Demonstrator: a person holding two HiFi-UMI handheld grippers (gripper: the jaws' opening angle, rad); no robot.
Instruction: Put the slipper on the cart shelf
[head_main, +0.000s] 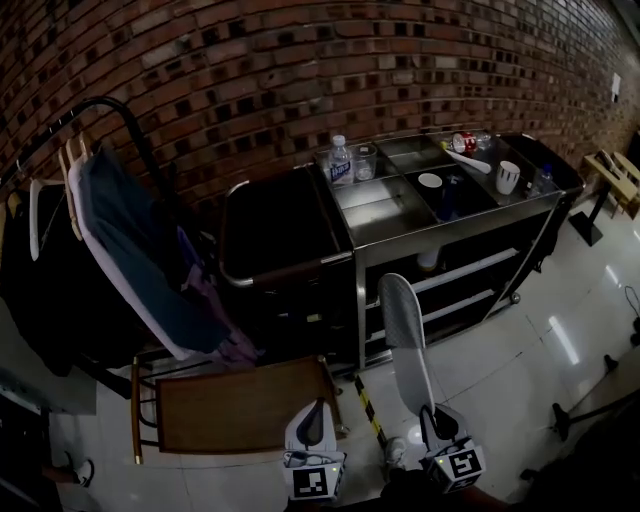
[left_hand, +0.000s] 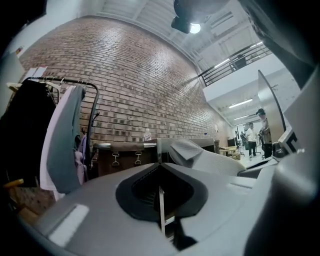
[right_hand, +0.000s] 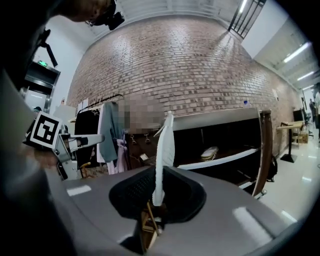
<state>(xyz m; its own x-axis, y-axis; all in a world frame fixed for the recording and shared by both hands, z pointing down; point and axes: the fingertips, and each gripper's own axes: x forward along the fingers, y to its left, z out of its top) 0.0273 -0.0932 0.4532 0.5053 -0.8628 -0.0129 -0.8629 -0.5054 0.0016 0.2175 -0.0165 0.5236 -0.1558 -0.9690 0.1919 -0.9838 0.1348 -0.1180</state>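
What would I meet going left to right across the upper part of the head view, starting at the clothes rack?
hanging clothes → dark trolley → water bottle → red can → white cup → wooden stand

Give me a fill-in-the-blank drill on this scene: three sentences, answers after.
1. The right gripper clamps a white ___.
2. The left gripper has its jaws together and holds ___.
3. The cart stands against a wall built of ___.

Missing words: slipper; nothing; brick.
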